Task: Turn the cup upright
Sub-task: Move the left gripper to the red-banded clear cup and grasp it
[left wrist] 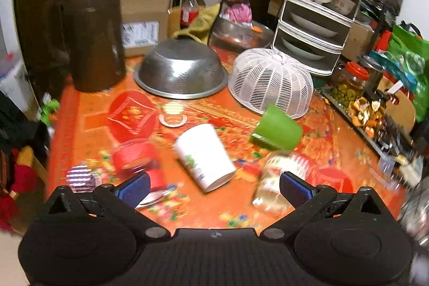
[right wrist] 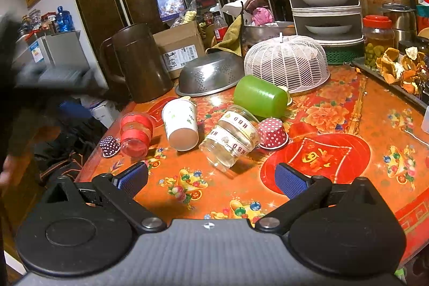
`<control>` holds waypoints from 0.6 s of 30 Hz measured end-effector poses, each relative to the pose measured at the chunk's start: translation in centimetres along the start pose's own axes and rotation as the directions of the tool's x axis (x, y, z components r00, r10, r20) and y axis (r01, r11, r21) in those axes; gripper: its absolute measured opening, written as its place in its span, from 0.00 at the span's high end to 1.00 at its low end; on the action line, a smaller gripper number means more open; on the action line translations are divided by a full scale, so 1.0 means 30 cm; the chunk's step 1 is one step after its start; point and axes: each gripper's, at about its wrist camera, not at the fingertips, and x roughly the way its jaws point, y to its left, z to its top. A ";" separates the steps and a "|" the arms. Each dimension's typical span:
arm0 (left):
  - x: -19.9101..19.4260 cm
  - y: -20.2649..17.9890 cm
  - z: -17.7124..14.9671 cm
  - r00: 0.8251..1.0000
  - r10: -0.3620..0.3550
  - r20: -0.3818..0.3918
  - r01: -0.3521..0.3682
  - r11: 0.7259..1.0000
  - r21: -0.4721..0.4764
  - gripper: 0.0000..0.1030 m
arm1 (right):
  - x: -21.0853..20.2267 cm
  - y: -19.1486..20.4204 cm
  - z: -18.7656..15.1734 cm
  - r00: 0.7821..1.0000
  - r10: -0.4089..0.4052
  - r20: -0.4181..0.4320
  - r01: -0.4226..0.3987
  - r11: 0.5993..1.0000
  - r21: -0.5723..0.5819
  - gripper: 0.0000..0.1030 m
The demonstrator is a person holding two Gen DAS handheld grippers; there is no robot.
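Observation:
A white paper cup (left wrist: 205, 156) lies on its side on the orange tablecloth, mouth toward the camera; it also shows in the right wrist view (right wrist: 181, 124). A green plastic cup (left wrist: 276, 128) (right wrist: 260, 97) lies tipped by the white mesh cover. A clear cup with red bands (left wrist: 138, 161) (right wrist: 135, 136) and a clear cup with white ribbon (left wrist: 281, 178) (right wrist: 232, 141) also lie on their sides. My left gripper (left wrist: 214, 188) is open, just short of the white cup. My right gripper (right wrist: 211, 180) is open and empty above the table's near edge.
A brown jug (left wrist: 93, 36), an upturned steel colander (left wrist: 182, 69) and a white mesh food cover (left wrist: 270, 82) stand behind the cups. A tiered dish rack (left wrist: 319, 10) and a tray of jars (left wrist: 356, 95) line the right side. Polka-dot cupcake liners (right wrist: 273, 133) lie nearby.

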 end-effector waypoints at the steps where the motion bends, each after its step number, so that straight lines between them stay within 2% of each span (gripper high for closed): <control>1: 0.026 -0.018 0.023 1.000 -0.005 -0.016 0.005 1.000 -0.016 0.00 | -0.005 -0.008 -0.003 1.000 0.004 -0.002 -0.004 1.000 -0.007 0.01; 5: 0.123 -0.112 0.063 0.996 -0.024 -0.082 0.024 1.000 -0.010 0.04 | -0.021 -0.045 -0.015 1.000 0.001 -0.012 -0.001 1.000 -0.018 0.01; 8: 0.159 -0.122 0.061 0.993 0.022 -0.120 -0.020 1.000 0.024 0.05 | -0.043 -0.078 -0.024 1.000 0.012 -0.013 -0.012 1.000 0.000 0.01; 11: 0.156 -0.037 0.057 0.987 0.101 -0.121 -0.102 0.995 0.000 0.05 | -0.052 -0.099 -0.036 1.000 0.019 -0.022 -0.020 1.000 -0.017 0.01; 14: 0.173 0.105 0.044 0.972 0.182 -0.146 -0.197 0.975 -0.102 0.07 | -0.040 -0.119 -0.040 0.999 0.038 -0.033 -0.039 0.999 -0.009 0.01; 18: 0.234 0.196 0.021 0.952 0.220 -0.213 -0.254 0.955 -0.151 0.09 | -0.013 -0.123 -0.033 0.997 0.066 -0.048 -0.066 0.998 0.002 0.01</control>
